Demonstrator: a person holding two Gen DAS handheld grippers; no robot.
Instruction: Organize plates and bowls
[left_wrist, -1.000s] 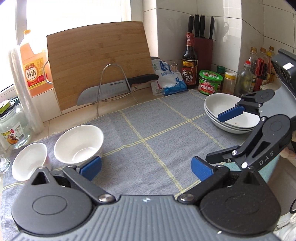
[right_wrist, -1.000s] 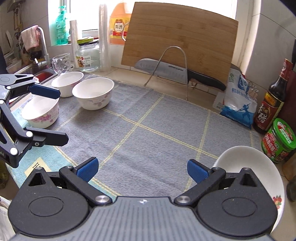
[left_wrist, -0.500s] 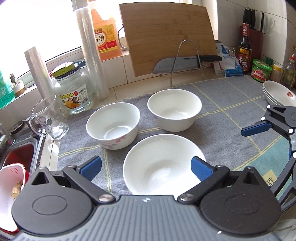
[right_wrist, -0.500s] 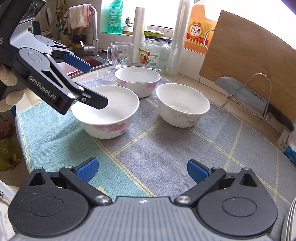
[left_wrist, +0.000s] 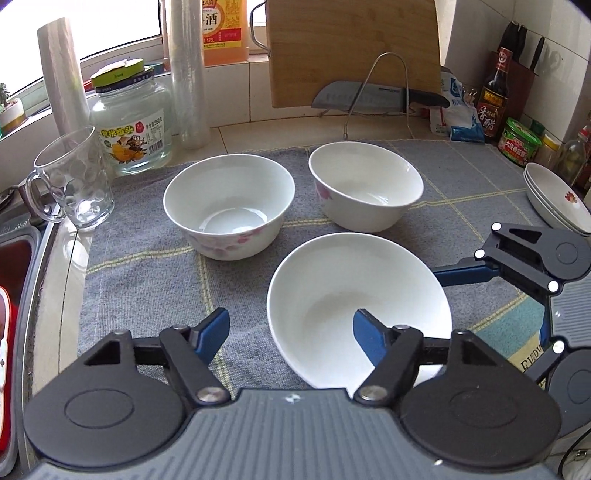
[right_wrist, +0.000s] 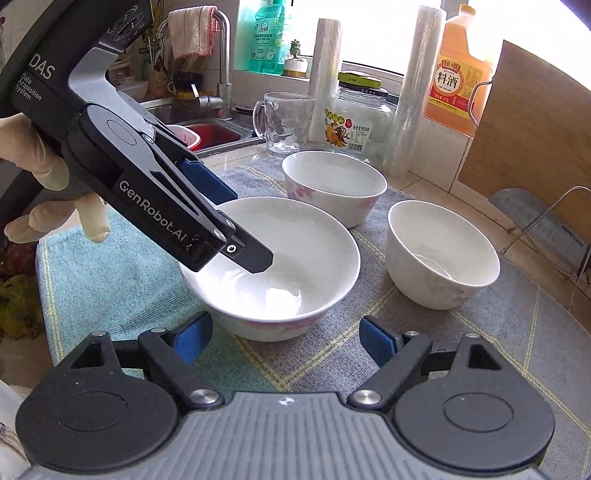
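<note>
Three white bowls with pink flowers stand on the grey mat (left_wrist: 147, 266). My left gripper (left_wrist: 291, 325) straddles the left rim of the nearest bowl (left_wrist: 358, 295). Its right pad (left_wrist: 369, 339) is inside the bowl and its left pad (left_wrist: 214, 332) outside. The jaws are closing and neither pad presses the wall. From the right wrist view, that nearest bowl (right_wrist: 303, 258) lies just beyond my right gripper (right_wrist: 286, 332). Its jaws are closing too, the pads apart at the bowl's base. The two other bowls (left_wrist: 229, 206) (left_wrist: 365, 184) stand behind. Stacked plates (left_wrist: 554, 199) sit far right.
A glass mug (left_wrist: 74, 181) and a jar (left_wrist: 129, 122) stand at the mat's left, next to the sink (right_wrist: 210, 133). A cutting board (left_wrist: 351, 48) and a knife on a wire rack (left_wrist: 369, 98) stand behind. Sauce bottles (left_wrist: 493, 99) crowd the back right. A gloved hand (right_wrist: 44, 173) holds the left gripper.
Both grippers swung left from the plates to the three bowls and came closer to the nearest one. Both pairs of jaws narrowed. The left gripper's right finger now reaches inside that bowl.
</note>
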